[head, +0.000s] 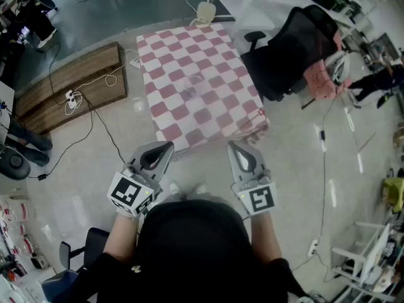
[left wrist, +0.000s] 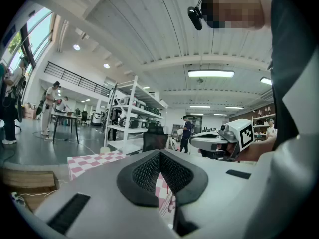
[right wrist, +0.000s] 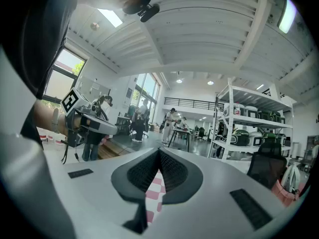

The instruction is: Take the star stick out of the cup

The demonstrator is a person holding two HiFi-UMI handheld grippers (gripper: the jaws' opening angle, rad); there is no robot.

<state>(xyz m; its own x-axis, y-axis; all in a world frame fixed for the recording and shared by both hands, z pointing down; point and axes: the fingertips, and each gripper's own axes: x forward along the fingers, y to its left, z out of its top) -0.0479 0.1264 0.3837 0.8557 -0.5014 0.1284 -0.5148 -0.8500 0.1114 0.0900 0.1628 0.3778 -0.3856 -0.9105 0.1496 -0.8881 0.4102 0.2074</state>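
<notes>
While both pairs of fingers (left wrist: 144, 176) were pressed fully together with nothing between them, the left gripper (head: 165, 146) and the right gripper (head: 233, 145) were held side by side close to the person's chest. Both sets of tips aimed toward twelve o'clock. Each gripper's own view showed only a sliver of checked cloth past its closed tips.

Straight ahead at twelve o'clock stood the counter (head: 189, 62), draped in a red and white checked cloth, with its near edge just beyond the fingertips. No cup and no star stick could be made out on it in any view. A faint greyish smudge near the cloth's middle was too blurred to identify. So the stick's long axis could not be judged. Neither gripper looked nearer, since both sat about equally far from the near edge.

A black office chair (head: 290, 49) stood at two o'clock, just beside the counter's right corner. A low wooden platform (head: 69, 84) lay at ten o'clock, with white cables (head: 95, 82) trailing across it. Only floor lay between the fingers and the counter, so the reach forward seemed unobstructed.
</notes>
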